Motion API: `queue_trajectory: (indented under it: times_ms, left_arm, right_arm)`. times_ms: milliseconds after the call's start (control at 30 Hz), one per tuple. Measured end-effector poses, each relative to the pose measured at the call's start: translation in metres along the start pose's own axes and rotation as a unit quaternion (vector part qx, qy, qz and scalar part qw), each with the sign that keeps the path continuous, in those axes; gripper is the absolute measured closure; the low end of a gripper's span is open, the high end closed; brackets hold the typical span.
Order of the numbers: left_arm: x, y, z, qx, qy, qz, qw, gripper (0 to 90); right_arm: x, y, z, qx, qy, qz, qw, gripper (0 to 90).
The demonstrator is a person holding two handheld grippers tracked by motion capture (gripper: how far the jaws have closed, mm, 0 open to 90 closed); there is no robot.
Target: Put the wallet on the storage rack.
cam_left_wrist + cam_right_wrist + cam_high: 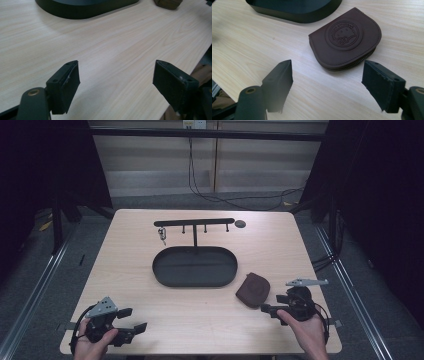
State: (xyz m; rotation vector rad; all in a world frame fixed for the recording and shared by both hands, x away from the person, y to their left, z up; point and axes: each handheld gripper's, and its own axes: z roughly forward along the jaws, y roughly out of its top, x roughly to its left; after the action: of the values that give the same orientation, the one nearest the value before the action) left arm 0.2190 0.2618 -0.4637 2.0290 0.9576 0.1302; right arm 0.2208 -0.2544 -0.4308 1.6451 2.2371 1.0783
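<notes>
Brown leather coin pouch (345, 40), rounded at one end, edged with a zip and embossed with a round cartoon emblem whose lettering cannot be read, is seen flat on the pale wooden table (200, 315), near the black oval tray (195, 266). It is faced by the right gripper (327, 85), jaws spread and apart from it. The left gripper (116, 83) is likewise held spread over bare wood.

A lab recording booth: black curtains (380, 195), aluminium rails (35, 285), a lone wooden table (125, 270).
</notes>
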Motion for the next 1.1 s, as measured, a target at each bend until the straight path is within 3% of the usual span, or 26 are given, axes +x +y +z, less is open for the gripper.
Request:
queue_trajectory:
  times_ms: [100,200,267,400,633,833,1033,1100]
  left_arm:
    - [0.000,-0.001,0.002,0.008,-0.002,0.008,0.9999,21.0]
    - [0.002,0.000,0.004,0.013,-0.007,0.011,0.9998,20.9]
    - [0.003,0.001,0.005,0.010,-0.006,0.008,0.9999,21.0]
    - [0.008,0.003,0.005,0.003,-0.001,0.003,1.0000,21.0]
    - [0.010,0.004,0.006,0.007,-0.006,0.002,1.0000,21.0]
    - [0.009,0.004,0.007,0.009,-0.007,0.005,0.9999,21.0]
    - [0.008,0.003,0.008,0.016,-0.014,0.003,0.9998,20.6]
    - [0.005,0.003,0.008,0.019,-0.012,0.013,0.9997,20.5]
  right_arm:
    - [-0.003,0.010,0.005,0.025,-0.003,-0.003,0.9997,24.8]
    - [-0.003,0.016,0.006,0.027,-0.003,-0.003,0.9996,24.6]
    - [-0.003,0.021,0.006,0.031,0.000,-0.004,0.9995,23.9]
    - [-0.003,0.032,0.012,0.064,0.007,-0.015,0.9978,22.3]
    - [-0.005,0.048,0.018,0.084,0.001,-0.014,0.9964,23.7]
    - [-0.007,0.061,0.029,0.120,-0.004,-0.022,0.9925,22.1]
    - [-0.010,0.067,0.035,0.145,-0.006,-0.015,0.9893,24.0]
    - [-0.011,0.067,0.036,0.150,-0.007,-0.018,0.9885,24.2]
